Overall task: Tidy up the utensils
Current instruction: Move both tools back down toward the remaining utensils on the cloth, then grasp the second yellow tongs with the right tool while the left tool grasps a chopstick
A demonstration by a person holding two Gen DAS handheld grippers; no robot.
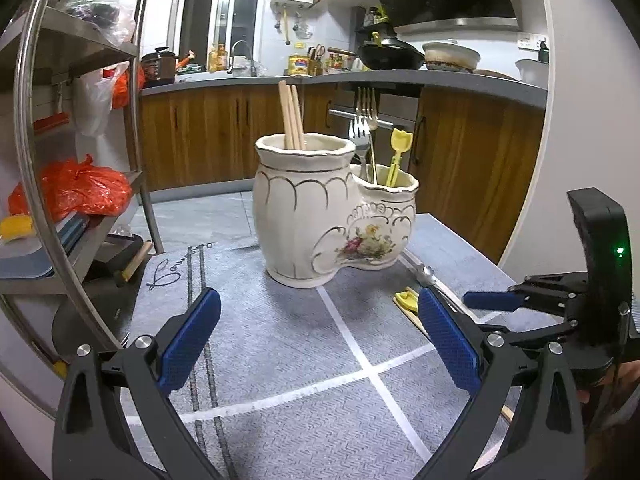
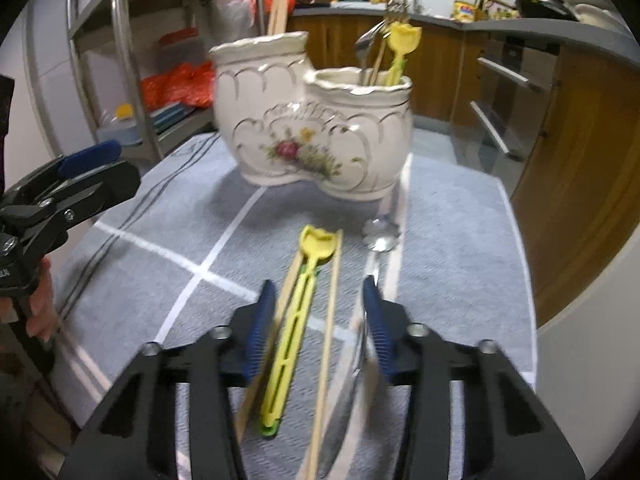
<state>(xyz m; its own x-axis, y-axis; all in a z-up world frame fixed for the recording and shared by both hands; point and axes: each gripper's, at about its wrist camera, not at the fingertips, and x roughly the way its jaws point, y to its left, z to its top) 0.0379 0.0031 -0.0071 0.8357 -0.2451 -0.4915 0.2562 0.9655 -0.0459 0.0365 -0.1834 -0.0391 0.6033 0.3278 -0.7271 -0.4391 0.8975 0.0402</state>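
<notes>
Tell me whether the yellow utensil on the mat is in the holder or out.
Out. The yellow utensil lies flat on the mat, in front of the ceramic holder, between two chopsticks.

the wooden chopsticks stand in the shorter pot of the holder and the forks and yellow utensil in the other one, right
Not quite: in the left wrist view the wooden chopsticks stand in the taller pot. The forks and yellow utensil stand in the shorter pot.

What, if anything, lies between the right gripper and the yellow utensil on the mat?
Nothing visible. The right gripper is open right over the yellow utensil, with chopsticks alongside it and a spoon farther right.
</notes>
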